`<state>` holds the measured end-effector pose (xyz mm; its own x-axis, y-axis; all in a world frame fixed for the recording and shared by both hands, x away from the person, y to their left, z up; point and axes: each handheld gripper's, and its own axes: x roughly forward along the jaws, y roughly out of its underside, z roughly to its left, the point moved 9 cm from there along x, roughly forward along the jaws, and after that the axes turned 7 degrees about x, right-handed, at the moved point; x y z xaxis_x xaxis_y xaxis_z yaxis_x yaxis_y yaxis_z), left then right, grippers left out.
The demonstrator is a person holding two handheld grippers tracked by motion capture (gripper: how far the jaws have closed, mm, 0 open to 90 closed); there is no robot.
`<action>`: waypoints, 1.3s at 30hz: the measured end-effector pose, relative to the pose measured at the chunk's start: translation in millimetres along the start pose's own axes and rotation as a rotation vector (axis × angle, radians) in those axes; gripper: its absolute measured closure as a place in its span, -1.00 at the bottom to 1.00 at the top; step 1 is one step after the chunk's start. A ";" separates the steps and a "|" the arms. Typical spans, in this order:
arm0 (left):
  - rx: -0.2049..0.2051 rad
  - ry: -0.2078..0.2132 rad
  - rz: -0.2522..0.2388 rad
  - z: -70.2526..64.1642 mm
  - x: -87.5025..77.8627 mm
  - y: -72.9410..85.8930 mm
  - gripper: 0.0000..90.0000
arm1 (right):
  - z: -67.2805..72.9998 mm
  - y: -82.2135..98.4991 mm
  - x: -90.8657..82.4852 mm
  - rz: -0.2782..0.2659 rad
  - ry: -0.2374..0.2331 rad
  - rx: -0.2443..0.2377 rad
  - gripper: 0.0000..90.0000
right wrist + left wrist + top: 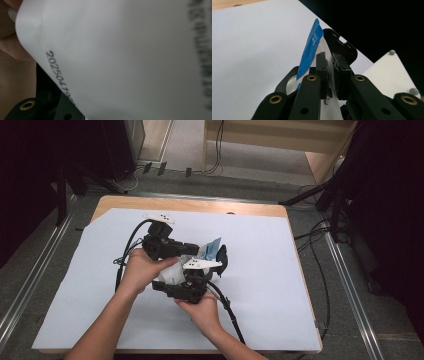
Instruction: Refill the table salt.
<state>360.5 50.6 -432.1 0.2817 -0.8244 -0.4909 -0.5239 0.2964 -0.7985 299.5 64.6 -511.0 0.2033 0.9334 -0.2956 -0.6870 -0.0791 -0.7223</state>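
Pouch [212, 251] hangs between both grippers above the table [280, 270], likely steadied for opening. Left gripper [333, 65] pinches its white-and-blue edge, jaws pressed together. Right gripper: pouch right against the lens; grip impossible to tell.

White packet [125, 60] close to lens, printed digits along edge; hand [12, 67] at left.

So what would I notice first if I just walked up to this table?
Two hands meeting mid-table, each with a black gripper. The left gripper pinches a blue-and-white packet that sticks up between its jaws. In the right gripper view, the packet's white side with a printed number sits very close to the camera.
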 end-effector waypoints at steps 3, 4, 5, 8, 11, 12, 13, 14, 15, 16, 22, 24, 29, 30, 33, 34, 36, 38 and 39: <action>-0.002 0.001 0.000 0.1 0.2 0.0 0.89 | -0.6 1.0 0.5 0.004 0.018 -0.019 0.31; -0.002 0.000 0.001 0.1 0.2 0.1 0.89 | -0.6 1.2 0.6 0.005 0.022 -0.022 0.34; -0.002 -0.002 0.002 0.1 0.3 0.1 0.89 | -0.8 1.6 0.4 0.007 0.028 -0.028 0.37; -0.003 -0.002 -0.001 0.1 0.5 -0.2 0.89 | -0.7 1.2 -0.6 0.007 0.029 -0.025 0.41; -0.004 0.003 -0.004 -0.3 0.4 -0.5 0.89 | 0.1 1.1 -0.9 0.007 0.021 -0.009 0.43; -0.004 0.004 -0.005 -0.3 0.4 -0.6 0.89 | 0.6 0.7 -1.1 0.004 0.010 0.002 0.44; -0.004 0.004 -0.006 -0.5 0.4 -0.7 0.88 | 0.7 0.4 -1.2 0.002 0.006 0.006 0.45; -0.002 0.006 -0.006 -0.7 0.4 -0.7 0.88 | 1.1 0.1 -1.3 0.001 -0.002 0.015 0.45; 0.002 0.008 -0.004 -0.8 0.3 -0.5 0.88 | 1.5 -0.1 -1.5 -0.001 -0.011 0.027 0.46; 0.001 0.007 -0.005 -1.2 0.4 -0.6 0.87 | 1.6 -0.3 -1.7 -0.001 -0.017 0.036 0.46; 0.014 -0.001 -0.008 -1.4 0.0 -1.0 0.90 | 1.7 -1.0 -2.1 -0.010 -0.031 0.053 0.47; 0.014 -0.007 -0.013 -1.1 -0.5 -1.5 0.93 | 1.6 -1.0 -2.1 -0.011 -0.022 0.039 0.45; 0.017 -0.019 -0.014 0.7 -1.1 -1.5 0.97 | 1.1 0.9 -0.9 0.001 0.014 -0.005 0.38; 0.017 -0.020 -0.014 0.9 -1.2 -1.5 0.97 | 1.4 1.1 -0.7 0.001 0.018 -0.010 0.37; 0.018 -0.027 -0.016 1.2 -1.7 -1.7 0.98 | 1.4 3.1 -0.2 0.010 0.047 -0.050 0.33; 0.017 -0.026 -0.015 0.9 -1.8 -1.6 0.98 | 1.3 3.5 -0.2 0.012 0.052 -0.058 0.33; 0.019 -0.028 -0.015 0.6 -1.9 -1.7 0.98 | 1.2 4.0 -0.4 0.012 0.057 -0.062 0.35; 0.020 -0.029 -0.017 0.3 -1.8 -1.9 0.98 | 0.8 3.8 -1.0 0.006 0.061 -0.056 0.38; 0.021 -0.029 -0.018 0.2 -1.8 -2.0 0.98 | 0.7 3.9 -1.1 0.006 0.061 -0.053 0.39</action>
<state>361.2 51.6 -429.7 0.3144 -0.8154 -0.4861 -0.5018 0.2919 -0.8142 296.1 63.5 -513.0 0.2426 0.9098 -0.3367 -0.6507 -0.1049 -0.7520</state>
